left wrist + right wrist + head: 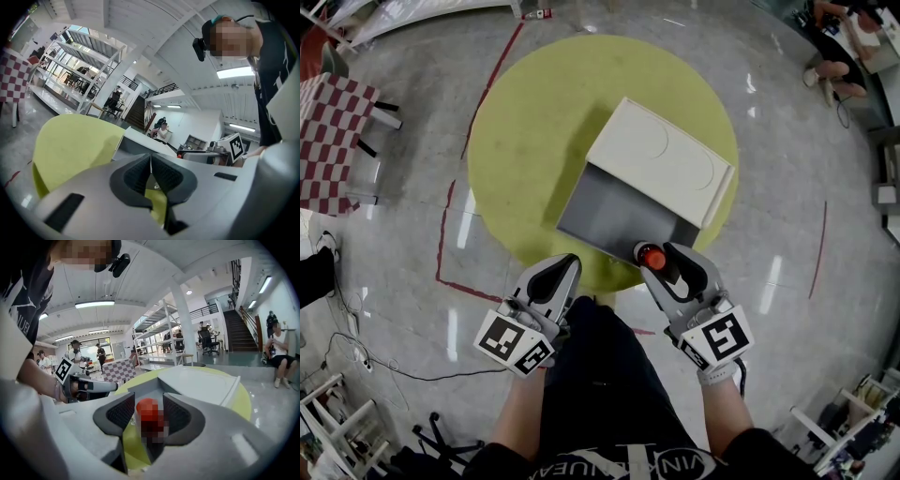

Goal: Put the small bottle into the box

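**pix_04:** ok so where's the small bottle (652, 256) at?

**benchrat:** It's standing upright right between the jaws of the right claw (660, 251). You can spot it by its red cap (147, 409). From the head view it's at the near edge of the box (609, 206), by the corner closest to the person. Honestly can't tell if it's inside the rim or on the desk (534, 122) just in front of it.

**pix_04:** is the claw actually squeezing it?

**benchrat:** Doesn't look like it. The jaws are spread wide, there's a sliver of space on each side of the cap, and the pads aren't pressing. I'd call it released, with the bottle sitting in the gap.

**pix_04:** and the other one?

**benchrat:** The left claw (569, 261) is clenched, pads meeting at the tips with nothing in them. It hangs by the near edge of the round yellow-green desk, beside the right one.

**pix_04:** box open?

**benchrat:** Yep, grey inside, with the white lid (661, 159) flipped back on the far side.
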Demonstrator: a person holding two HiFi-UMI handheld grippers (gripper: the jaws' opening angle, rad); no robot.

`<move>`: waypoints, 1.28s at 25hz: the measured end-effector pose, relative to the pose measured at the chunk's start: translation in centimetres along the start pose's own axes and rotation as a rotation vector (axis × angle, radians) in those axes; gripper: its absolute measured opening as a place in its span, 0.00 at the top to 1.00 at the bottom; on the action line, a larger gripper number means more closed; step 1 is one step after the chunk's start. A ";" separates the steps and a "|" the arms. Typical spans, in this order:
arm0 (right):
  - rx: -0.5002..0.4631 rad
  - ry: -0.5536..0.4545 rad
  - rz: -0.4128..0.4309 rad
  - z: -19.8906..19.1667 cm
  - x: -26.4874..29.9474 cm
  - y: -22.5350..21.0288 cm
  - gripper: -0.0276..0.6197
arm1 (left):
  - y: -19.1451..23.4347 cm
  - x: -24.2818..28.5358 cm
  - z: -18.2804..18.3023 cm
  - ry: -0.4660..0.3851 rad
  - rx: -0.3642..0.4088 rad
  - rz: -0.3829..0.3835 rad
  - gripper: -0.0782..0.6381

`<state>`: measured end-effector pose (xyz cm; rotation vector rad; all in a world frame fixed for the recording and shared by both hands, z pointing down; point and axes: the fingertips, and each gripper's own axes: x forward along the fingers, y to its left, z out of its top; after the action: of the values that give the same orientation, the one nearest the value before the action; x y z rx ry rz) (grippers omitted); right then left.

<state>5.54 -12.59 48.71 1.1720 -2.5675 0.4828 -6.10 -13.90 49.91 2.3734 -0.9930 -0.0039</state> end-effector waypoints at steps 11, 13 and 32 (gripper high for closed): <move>0.003 -0.050 -0.026 2.0 -1.1 -0.3 0.72 | -0.7 0.9 1.6 -0.010 0.027 -0.034 0.87; 0.010 -0.057 -0.036 2.3 -1.4 -0.5 0.73 | -0.9 1.1 1.9 -0.012 0.034 -0.043 0.87; 0.026 -0.114 -0.163 5.0 -4.5 -1.9 0.95 | -3.1 1.4 6.4 -0.066 0.116 -0.064 0.87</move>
<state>9.29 -12.76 42.78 1.4427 -2.5382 0.4252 -4.43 -16.21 43.29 2.5247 -0.9714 -0.0508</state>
